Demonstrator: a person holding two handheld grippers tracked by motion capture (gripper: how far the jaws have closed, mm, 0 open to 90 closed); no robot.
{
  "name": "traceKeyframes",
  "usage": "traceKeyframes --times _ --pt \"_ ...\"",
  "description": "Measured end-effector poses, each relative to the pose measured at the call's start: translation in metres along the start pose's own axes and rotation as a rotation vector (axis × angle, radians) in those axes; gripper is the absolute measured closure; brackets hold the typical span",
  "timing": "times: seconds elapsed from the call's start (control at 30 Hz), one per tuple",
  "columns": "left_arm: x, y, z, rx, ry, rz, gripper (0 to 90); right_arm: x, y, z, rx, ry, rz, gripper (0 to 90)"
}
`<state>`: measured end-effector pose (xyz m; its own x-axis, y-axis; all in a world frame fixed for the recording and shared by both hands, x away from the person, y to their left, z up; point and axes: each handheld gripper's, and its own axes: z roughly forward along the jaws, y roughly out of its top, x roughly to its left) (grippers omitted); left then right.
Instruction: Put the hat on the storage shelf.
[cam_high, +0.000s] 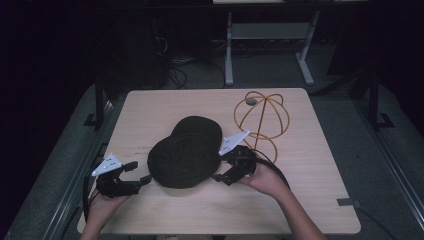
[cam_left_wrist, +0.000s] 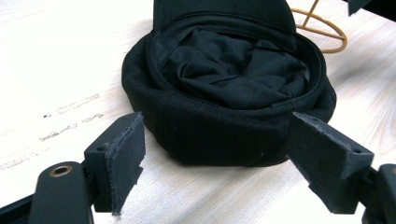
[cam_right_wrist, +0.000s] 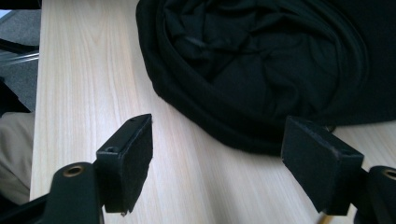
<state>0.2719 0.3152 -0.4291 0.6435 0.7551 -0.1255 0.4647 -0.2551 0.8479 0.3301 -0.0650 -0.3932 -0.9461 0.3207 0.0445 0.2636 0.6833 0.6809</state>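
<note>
On my table I count one black cap, lying crown down, and one wire dome stand of orange-gold colour. I hold two grippers: my left gripper and my right gripper, each with two jaws, four jaws in all. One table

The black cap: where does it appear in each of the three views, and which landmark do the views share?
High view: black cap at the table's centre, between both grippers.
Left gripper view: upper middle, opening upward, beyond the open jaws.
Right gripper view: upper right.
Shared landmark: the light wooden table.
</note>
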Motion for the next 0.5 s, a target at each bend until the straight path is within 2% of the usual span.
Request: traceKeyframes --times 0.03,0.27,0.3,0.4,0.5 --pt "0.000 0.000 0.000 0.000 0.000 -0.001 19.9 -0.001 0.002 0.002 -0.001 -0.002 -0.014 24.8" --pt "0.000 0.000 0.000 0.006 0.003 -0.005 19.9 -0.002 0.014 0.013 0.001 0.021 -0.029 27.9" --pt "0.000 0.000 0.000 0.005 0.004 -0.005 19.9 -0.003 0.015 0.015 0.001 0.019 -0.045 28.3" --pt "0.000 0.000 0.000 0.005 0.004 -0.005 19.9 -0.001 0.019 0.020 -0.001 0.030 -0.041 29.7" --pt "0.000 0.000 0.001 0.008 0.005 -0.004 20.0 -0.001 0.022 0.025 0.009 0.037 -0.056 31.6"
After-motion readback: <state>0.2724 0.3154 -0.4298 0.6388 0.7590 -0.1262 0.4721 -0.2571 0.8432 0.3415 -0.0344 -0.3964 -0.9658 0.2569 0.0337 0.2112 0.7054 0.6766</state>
